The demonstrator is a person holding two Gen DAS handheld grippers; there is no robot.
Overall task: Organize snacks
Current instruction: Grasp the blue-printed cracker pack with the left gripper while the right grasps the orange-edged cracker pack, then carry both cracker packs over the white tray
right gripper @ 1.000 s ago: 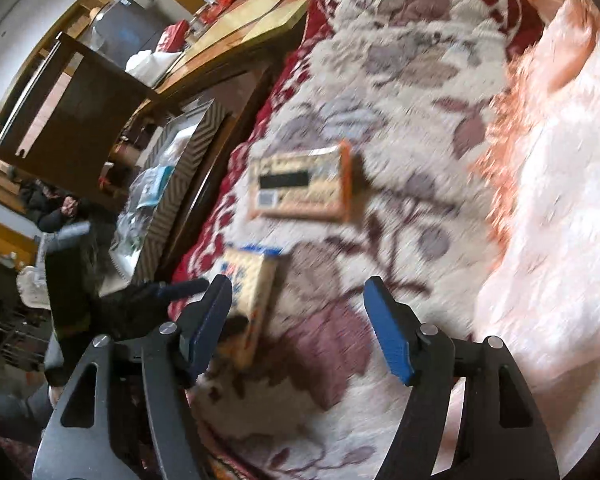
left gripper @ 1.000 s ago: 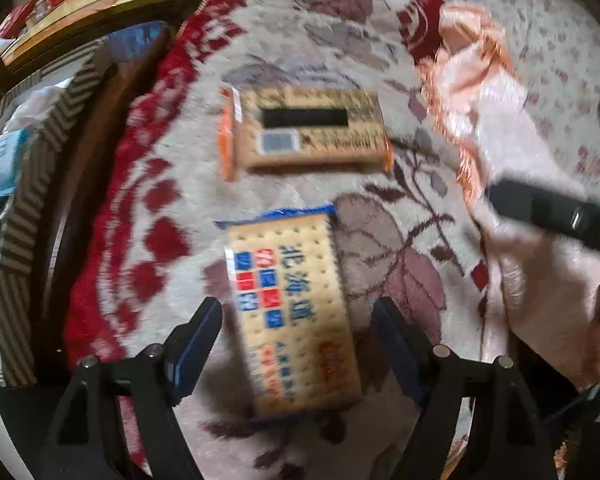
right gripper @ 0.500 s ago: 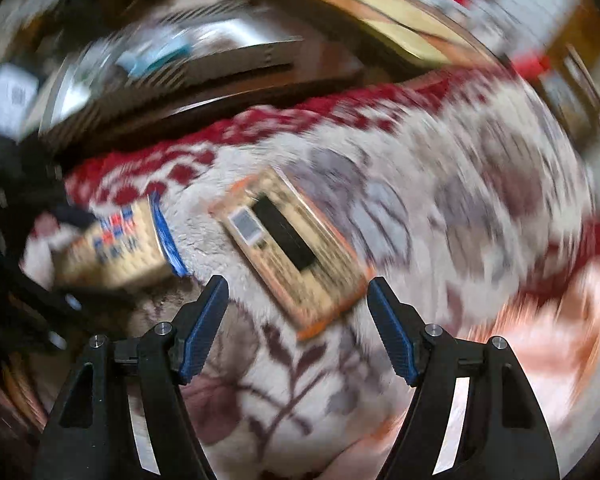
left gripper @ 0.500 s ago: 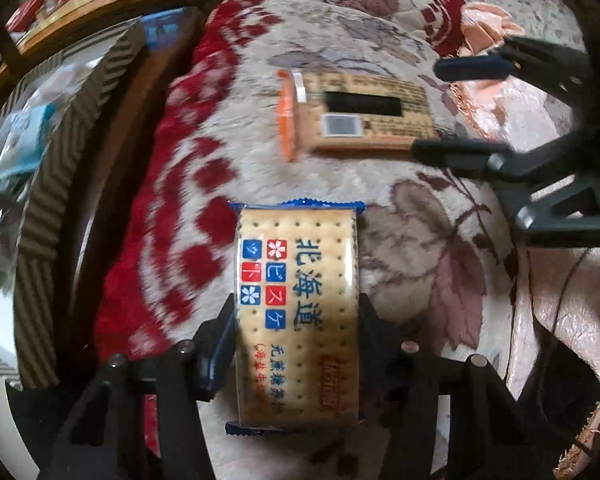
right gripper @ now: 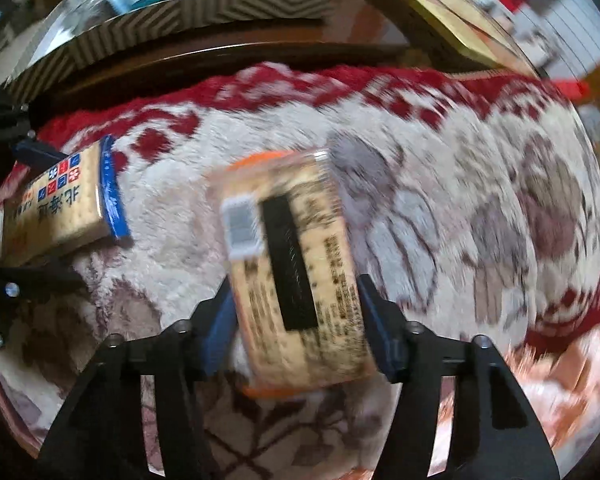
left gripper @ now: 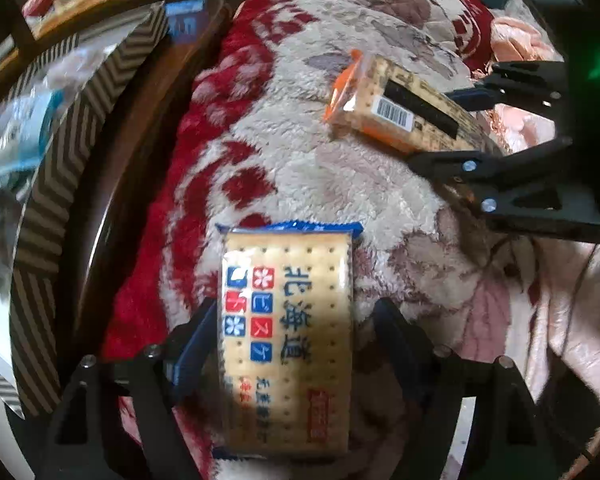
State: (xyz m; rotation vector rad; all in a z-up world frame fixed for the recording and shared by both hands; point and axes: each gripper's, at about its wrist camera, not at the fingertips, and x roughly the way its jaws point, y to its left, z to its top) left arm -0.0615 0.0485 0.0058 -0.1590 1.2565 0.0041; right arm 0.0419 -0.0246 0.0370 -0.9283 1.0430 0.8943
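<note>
The blue-edged cracker pack (left gripper: 286,336) is held between the two fingers of the left gripper (left gripper: 288,344), which are pressed against its long sides, low over the fleece blanket (left gripper: 320,184). Its clear wrapper is printed with the large dark characters 北海道, beside a grid of small red and blue squares bearing white flower marks and Japanese characters; a small red label is seen near its lower end, too small to be read. In the right wrist view the same pack (right gripper: 58,204) is seen at the far left.

Beyond this pack and to its right, the orange-edged cracker pack (left gripper: 400,110) is clamped by the right gripper (left gripper: 452,128), tilted with one end raised off the blanket. A white barcode sticker and a black band are carried on its upper face, with dense small print that cannot be read. In the right wrist view this pack (right gripper: 296,276) is gripped on both long sides by the right gripper (right gripper: 296,320), though the view is blurred.

To the left of the blue-edged pack, past the blanket's red border, a dark wooden edge (left gripper: 112,200) and a chevron-striped box (left gripper: 56,168) are found, with plastic-wrapped goods (left gripper: 16,136) lying inside it.
</note>
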